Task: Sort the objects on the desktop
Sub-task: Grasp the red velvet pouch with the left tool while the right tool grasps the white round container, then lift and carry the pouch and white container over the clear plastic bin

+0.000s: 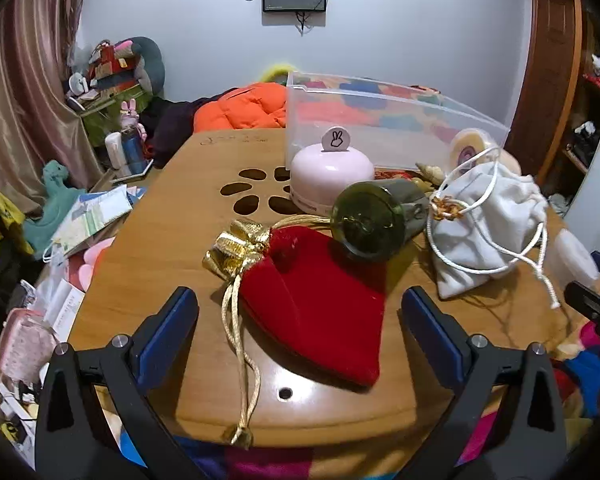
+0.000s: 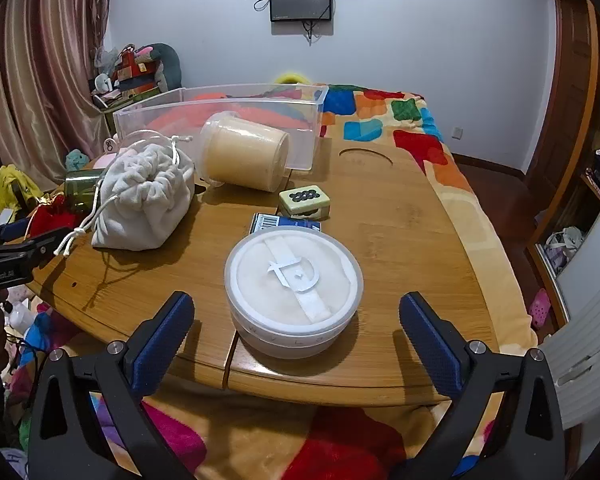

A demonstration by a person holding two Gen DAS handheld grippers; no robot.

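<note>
In the left wrist view my left gripper is open, its blue pads either side of a red velvet pouch with gold ribbon lying on the wooden table. Behind it lie a green glass bottle, a pink round device, a white drawstring bag and a clear plastic bin. In the right wrist view my right gripper is open around a round white powder jar. Beyond it are a blue card box, a green mahjong tile, a toppled beige jar, the white bag and the bin.
The table sits over a colourful patchwork blanket. Clutter of papers and toys fills the floor at the left. An orange cushion lies behind the table. The left gripper's body shows at the right view's left edge.
</note>
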